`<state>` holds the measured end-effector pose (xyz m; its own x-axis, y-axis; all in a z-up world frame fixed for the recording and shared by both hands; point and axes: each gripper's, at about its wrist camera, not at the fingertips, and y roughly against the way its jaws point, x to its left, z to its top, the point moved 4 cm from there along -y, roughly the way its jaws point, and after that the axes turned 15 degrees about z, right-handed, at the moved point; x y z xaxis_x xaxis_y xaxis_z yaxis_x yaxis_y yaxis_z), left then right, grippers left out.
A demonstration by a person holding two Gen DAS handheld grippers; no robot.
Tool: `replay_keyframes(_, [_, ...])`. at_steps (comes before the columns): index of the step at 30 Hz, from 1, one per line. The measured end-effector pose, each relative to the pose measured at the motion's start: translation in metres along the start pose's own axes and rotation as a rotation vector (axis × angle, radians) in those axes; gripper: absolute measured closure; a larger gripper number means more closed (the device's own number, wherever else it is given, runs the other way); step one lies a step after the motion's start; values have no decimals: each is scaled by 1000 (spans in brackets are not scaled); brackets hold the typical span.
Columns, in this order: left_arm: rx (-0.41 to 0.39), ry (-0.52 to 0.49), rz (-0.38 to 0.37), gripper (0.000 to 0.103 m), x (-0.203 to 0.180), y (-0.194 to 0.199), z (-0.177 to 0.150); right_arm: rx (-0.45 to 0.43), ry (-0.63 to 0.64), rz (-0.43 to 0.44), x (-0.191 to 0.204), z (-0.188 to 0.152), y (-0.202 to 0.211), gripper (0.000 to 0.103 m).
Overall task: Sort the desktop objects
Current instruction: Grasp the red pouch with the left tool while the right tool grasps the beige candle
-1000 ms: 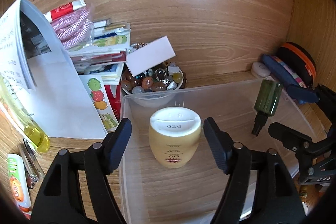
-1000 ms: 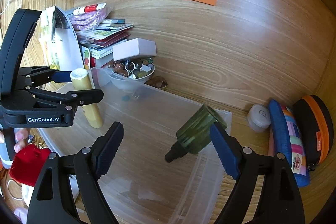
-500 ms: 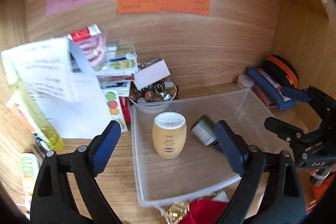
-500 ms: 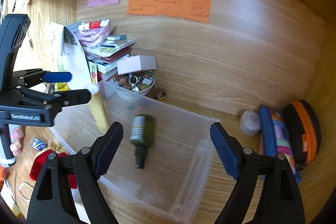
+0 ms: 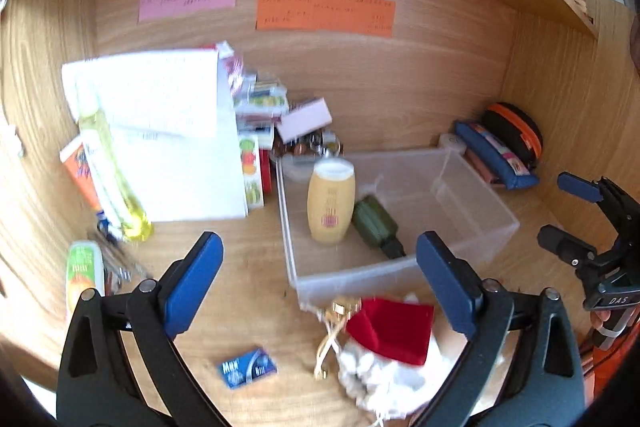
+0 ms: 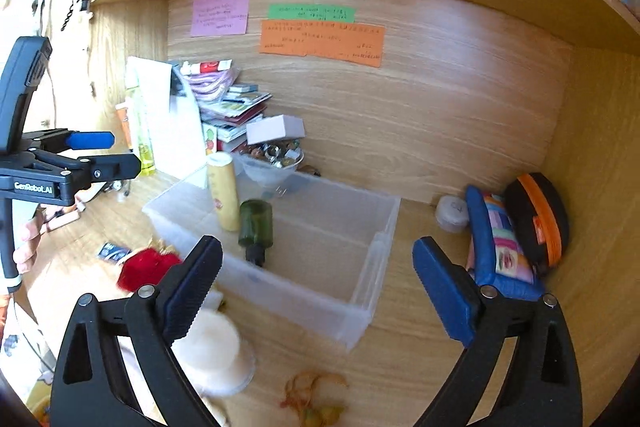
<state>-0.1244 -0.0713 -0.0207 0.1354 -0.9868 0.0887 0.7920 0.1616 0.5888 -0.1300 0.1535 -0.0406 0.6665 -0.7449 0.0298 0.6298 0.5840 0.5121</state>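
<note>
A clear plastic bin (image 5: 476, 223) sits on the wood-grain desk (image 5: 248, 291), its walls thin and translucent. Inside it a smooth, rounded yellow bottle (image 5: 330, 201) with a flat pale cap stands upright near the back-left corner, and a dark green bottle (image 5: 374, 221) lies on its side just beside it, seemingly touching it, its black nozzle pointing toward the front wall (the right view shows the same pair, (image 6: 224, 191) and (image 6: 255, 223)). A fuzzy red pouch (image 5: 394, 329) with a gold clasp lies just in front of the bin on white cloth, and a small blue packet (image 5: 247, 367) lies on the desk well to its left. A tall white paper sheet (image 5: 176, 147) leans at the left, with a clear yellow tube (image 5: 114, 183) against it. Along the right wall lean a blue patterned case (image 6: 498, 243) and a black oval case (image 6: 536, 219) with an orange band.

The left gripper (image 5: 320, 283) hangs above the desk in front of the bin, blue-padded jaws spread wide, nothing between them. The right gripper (image 6: 318, 291) hovers over the bin's near right corner, tilted down, jaws likewise wide and empty.
</note>
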Motion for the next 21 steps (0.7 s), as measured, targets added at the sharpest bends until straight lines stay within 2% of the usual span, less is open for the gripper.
replay_keyframes(10, [208,34,-66,5,-6,-29,-61,74,-32,45,21,-51,0,7])
replay_keyframes(16, [268,69,-111,5,-13,-40,-75,115,-55,96,29,-72,-9,7])
replay_keyframes(21, [324,97,-158,5,-21,-56,-76,175,-87,176,34,-82,-31,7])
